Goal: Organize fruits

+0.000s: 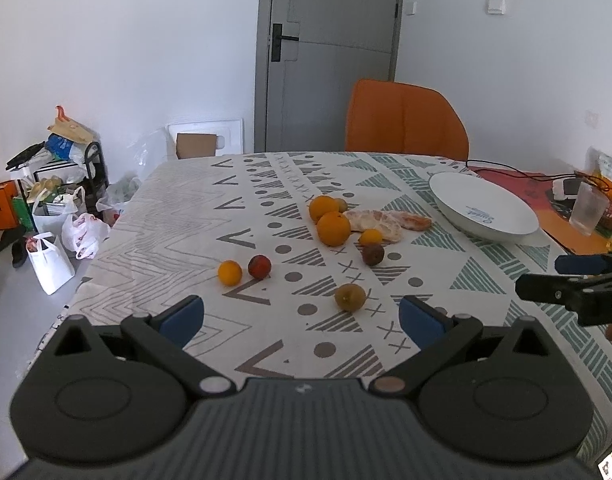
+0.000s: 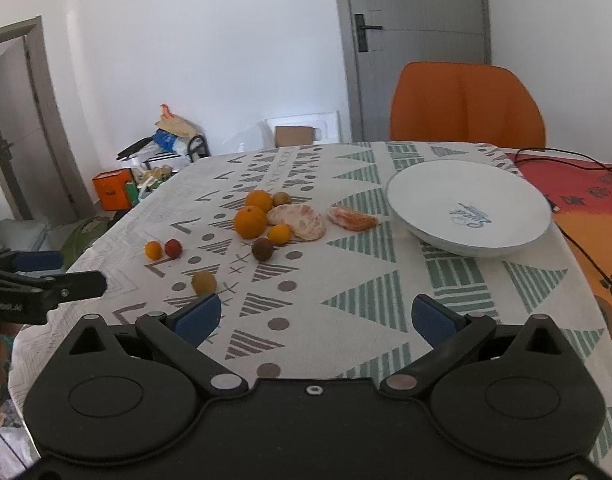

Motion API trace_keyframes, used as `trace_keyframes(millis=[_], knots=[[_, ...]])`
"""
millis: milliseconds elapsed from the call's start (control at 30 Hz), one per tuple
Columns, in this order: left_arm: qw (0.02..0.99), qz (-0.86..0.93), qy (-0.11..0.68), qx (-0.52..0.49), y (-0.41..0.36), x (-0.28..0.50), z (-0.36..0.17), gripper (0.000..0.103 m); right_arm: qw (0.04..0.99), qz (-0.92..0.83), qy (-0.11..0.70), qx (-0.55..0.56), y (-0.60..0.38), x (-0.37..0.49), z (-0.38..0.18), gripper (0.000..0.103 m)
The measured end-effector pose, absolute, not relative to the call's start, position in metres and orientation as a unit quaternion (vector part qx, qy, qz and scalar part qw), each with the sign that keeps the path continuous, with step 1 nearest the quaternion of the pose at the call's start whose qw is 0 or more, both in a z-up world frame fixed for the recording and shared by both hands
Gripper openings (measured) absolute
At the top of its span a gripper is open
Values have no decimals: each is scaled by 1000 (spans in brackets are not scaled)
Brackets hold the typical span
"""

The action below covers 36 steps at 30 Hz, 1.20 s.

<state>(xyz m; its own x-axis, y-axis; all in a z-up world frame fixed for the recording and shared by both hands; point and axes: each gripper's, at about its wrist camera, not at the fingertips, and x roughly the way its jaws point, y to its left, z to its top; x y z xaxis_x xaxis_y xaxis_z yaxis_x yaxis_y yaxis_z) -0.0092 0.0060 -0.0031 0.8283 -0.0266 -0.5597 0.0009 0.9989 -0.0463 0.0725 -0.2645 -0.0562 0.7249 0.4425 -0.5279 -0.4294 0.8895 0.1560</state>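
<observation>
We judge the work barely begun, if begun at all; the white plate (image 2: 468, 208) stands bare on the right of the tabletop (image 1: 166, 216), and every fruit lies outside it on the patterned cloth; both our left tongs (image 1: 302, 316) and our right tongs (image 2: 316, 316) hover wide open above the near edge, holding nothing and touching nothing. In the middle sit two oranges (image 1: 333, 228), one just behind the other, with a small greenish fruit (image 2: 282, 199) tucked at the far one's side; touching them lie a peeled citrus (image 2: 302, 222) and a loose cluster of segments (image 2: 352, 218), which reaches nearest the plate; a small kumquat (image 1: 371, 237) and a dark brown fruit (image 1: 373, 255) rest just in front. Off to the left, apart from that group, a small orange fruit (image 1: 230, 273) and a red fruit (image 1: 259, 266) sit side by side; nearest us lies an olive-yellow fruit (image 1: 350, 297), just ahead of the left tongs. All of these are left to gather, presumably into the plate; the olive-yellow one looks the easiest first pick, though round fruit may roll under the pads.
</observation>
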Motion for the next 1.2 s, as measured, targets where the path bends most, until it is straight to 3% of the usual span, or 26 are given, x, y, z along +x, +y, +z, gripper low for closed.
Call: trace_keyframes(millis=[433,667,1200], knots=[[956,-27,291,-20,1,4,-18,101,913,269,303,42,-263,88,-72,99],[951,-47,304,-32,-3,21,-30,82,916,261,301,42,-260,97,-83,85],[939,-75,331,-53,-11,62,-52,57,908,273,315,41,-245,123,-98,70]])
